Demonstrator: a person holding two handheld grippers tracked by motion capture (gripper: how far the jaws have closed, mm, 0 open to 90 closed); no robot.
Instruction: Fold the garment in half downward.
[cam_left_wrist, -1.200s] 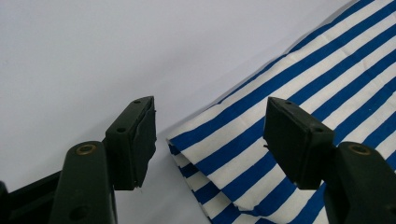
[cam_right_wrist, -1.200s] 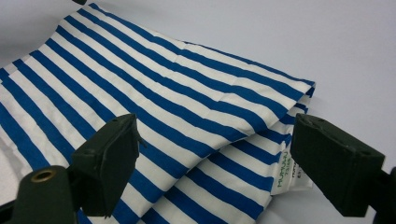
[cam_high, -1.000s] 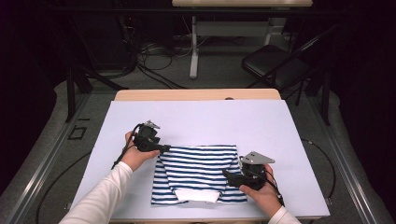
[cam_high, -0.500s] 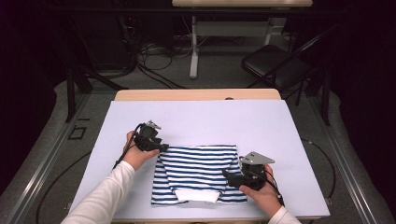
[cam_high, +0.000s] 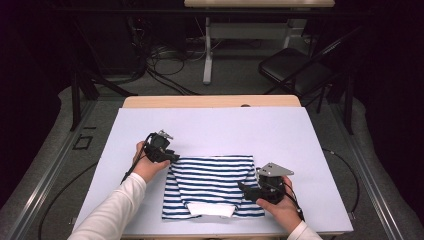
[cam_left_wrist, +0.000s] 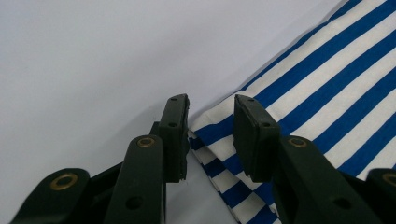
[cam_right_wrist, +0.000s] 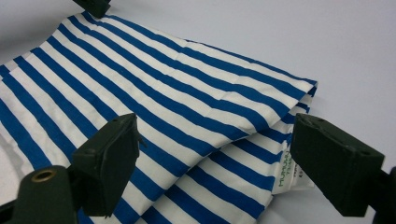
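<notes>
A blue-and-white striped garment (cam_high: 210, 182) lies folded on the white table cover (cam_high: 225, 130), with a white band (cam_high: 212, 209) at its near edge. My left gripper (cam_high: 171, 157) is at the garment's far left corner. In the left gripper view it (cam_left_wrist: 210, 135) is open by a narrow gap, and the striped corner (cam_left_wrist: 219, 126) lies between its jaws. My right gripper (cam_high: 243, 189) is at the garment's right edge. In the right gripper view it (cam_right_wrist: 215, 172) stands wide open over the folded layers (cam_right_wrist: 187, 107), beside a small printed label (cam_right_wrist: 289, 175).
The white cover is bare beyond and around the garment. A wooden table edge (cam_high: 210, 101) shows at the back. Farther off on the floor are cables (cam_high: 165, 60), a table leg (cam_high: 207, 50) and a dark chair (cam_high: 295, 70).
Hardly anything differs. The left gripper has edged slightly toward the garment's corner, and the right gripper holds its place.
</notes>
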